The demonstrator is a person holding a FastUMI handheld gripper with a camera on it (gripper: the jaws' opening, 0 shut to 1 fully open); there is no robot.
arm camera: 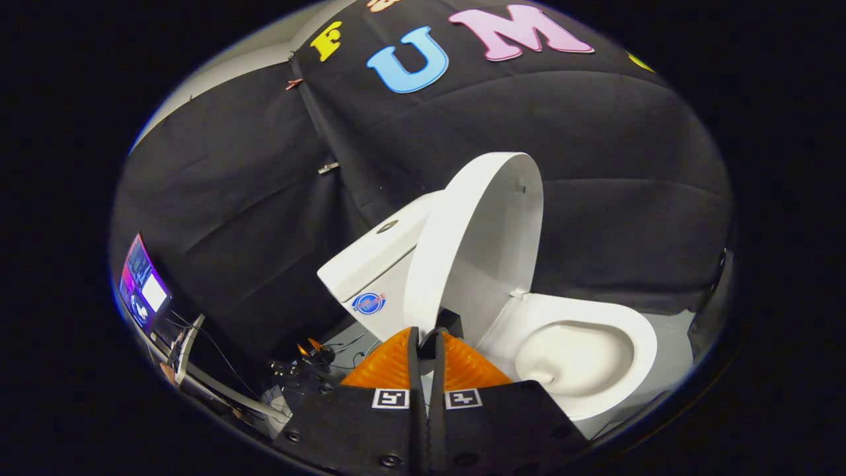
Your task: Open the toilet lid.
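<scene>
Toilet lid [472,244] raised, just beyond nearly closed fingers [396,360].

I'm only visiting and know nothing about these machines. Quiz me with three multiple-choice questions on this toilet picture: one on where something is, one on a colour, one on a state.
1. Where is the round flush button?
A. on top of the white ceramic tank
B. on the bowl's rim
C. on the black cloth wall

2. What colour is the oval plastic toilet lid?
A. black
B. white
C. blue

3. How does the lid stand?
A. flat over the white bowl
B. raised upright
C. lying on the floor

Answers:
1 A, the button sits in the tank's top.
2 B, it matches the bowl.
3 B, the bowl lies uncovered; the gripper, its fingers nearly together, sits at the lid's edge.
</scene>
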